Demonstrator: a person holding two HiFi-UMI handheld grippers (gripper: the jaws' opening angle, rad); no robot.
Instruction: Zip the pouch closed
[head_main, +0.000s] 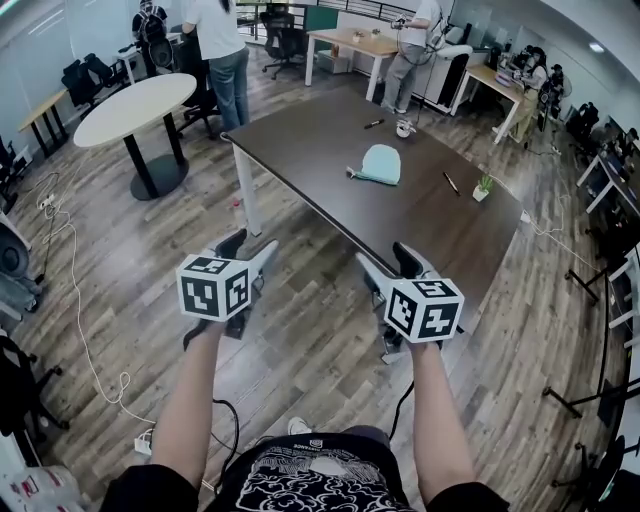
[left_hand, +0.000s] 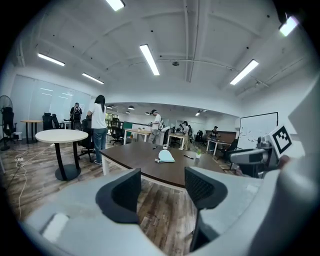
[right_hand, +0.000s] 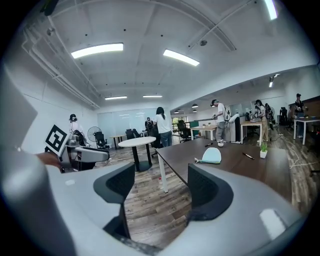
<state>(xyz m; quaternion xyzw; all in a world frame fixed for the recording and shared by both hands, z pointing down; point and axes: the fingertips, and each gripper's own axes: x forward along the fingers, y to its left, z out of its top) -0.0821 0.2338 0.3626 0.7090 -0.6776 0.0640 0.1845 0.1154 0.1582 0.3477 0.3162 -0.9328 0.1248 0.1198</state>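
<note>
A light blue pouch (head_main: 380, 164) lies near the middle of the dark brown table (head_main: 310, 140), far ahead of both grippers. My left gripper (head_main: 250, 246) and right gripper (head_main: 386, 256) hang side by side over the wood floor, short of the table's near edge, both pointing toward it. Each is open with nothing between its jaws. The left gripper view shows the pouch (left_hand: 165, 156) in the distance above the open left gripper (left_hand: 162, 192). In the right gripper view the pouch (right_hand: 211, 156) sits up and to the right of the open right gripper (right_hand: 162, 187).
On the table there are also a pen (head_main: 451, 183), a small potted plant (head_main: 483, 186) and a marker (head_main: 373, 123). A round white table (head_main: 135, 108) stands at the left. People stand at the back. A cable (head_main: 75, 300) runs over the floor at the left.
</note>
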